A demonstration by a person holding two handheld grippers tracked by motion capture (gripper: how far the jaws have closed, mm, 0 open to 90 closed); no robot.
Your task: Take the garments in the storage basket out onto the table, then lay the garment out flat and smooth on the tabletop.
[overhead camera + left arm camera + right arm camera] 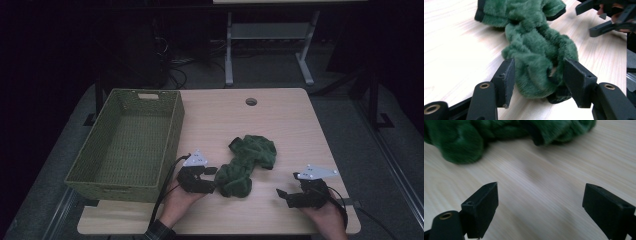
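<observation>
A crumpled green plush cloth (247, 162) lies on the wooden table (280, 120), right of centre. In the left gripper view its near lump (534, 50) sits between the two black jaws of my left gripper (536, 80). The jaws flank it closely without squeezing it. From above, my left gripper (212, 177) lies at the cloth's lower left end. My right gripper (285, 195) rests low over bare wood to the cloth's right. Its jaws (540, 202) stand wide apart with nothing between them, and the cloth (461, 142) lies beyond them.
A green woven basket (107, 192) with nothing in it stands along the table's left side, close to my left hand. A round cable hole (251, 102) is at the far edge. My right gripper (599, 17) shows past the cloth in the left gripper view.
</observation>
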